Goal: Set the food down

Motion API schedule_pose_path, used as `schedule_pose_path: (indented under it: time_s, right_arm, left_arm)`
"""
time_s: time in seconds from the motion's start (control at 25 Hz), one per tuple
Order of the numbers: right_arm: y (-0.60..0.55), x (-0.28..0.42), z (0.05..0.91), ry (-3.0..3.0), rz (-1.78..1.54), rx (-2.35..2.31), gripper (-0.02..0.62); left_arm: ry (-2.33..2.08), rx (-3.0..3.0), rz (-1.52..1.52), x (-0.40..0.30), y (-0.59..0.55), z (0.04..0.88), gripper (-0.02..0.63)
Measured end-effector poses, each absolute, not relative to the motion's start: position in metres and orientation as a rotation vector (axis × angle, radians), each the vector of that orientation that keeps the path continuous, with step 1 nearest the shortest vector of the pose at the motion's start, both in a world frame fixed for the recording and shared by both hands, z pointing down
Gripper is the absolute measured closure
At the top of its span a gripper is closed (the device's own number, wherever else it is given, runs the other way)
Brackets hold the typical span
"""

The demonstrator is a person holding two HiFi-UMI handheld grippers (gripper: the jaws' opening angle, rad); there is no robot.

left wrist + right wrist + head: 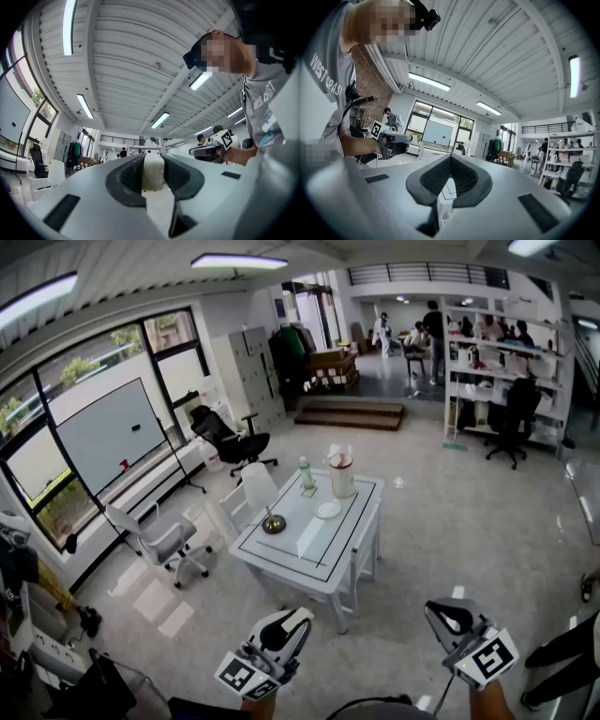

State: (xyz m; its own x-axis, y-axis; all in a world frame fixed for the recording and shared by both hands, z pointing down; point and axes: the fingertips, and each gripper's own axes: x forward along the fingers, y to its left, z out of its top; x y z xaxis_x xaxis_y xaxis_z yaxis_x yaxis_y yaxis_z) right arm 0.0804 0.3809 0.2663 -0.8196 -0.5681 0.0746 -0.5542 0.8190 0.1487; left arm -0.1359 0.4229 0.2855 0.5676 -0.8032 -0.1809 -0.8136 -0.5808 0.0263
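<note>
The left gripper pinches a pale food block, probably soft and light; squeeze its sides gently; right gripper closed, empty.

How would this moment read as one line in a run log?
left tool: shut on white food piece | right tool: shut, empty | table: ahead, apart from tools | status: not yet set down
</note>
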Motion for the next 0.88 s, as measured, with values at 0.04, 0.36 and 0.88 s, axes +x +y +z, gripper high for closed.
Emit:
schedule_pose_path:
  time_s: [0.04, 0.36, 0.88]
  right_arm:
    - [0.369, 0.079, 0.262, -2.878, -0.229, 0.902, 0.589]
    - [0.329, 0.073, 0.249, -2.882, -0.336, 0.920, 0.589]
    - [0.321, 0.078, 0.262, -2.966, -0.253, 0.860, 0.588]
  left_arm:
    - [1.380, -2.702, 0.299, -0.136, 0.406, 0.275, 0.506]
    - [1.293, -2.638, 0.291, -0.131, 0.346, 0.251, 0.506]
    - [1.316, -2.645, 0.286, -0.119, 0.335, 0.262, 0.506]
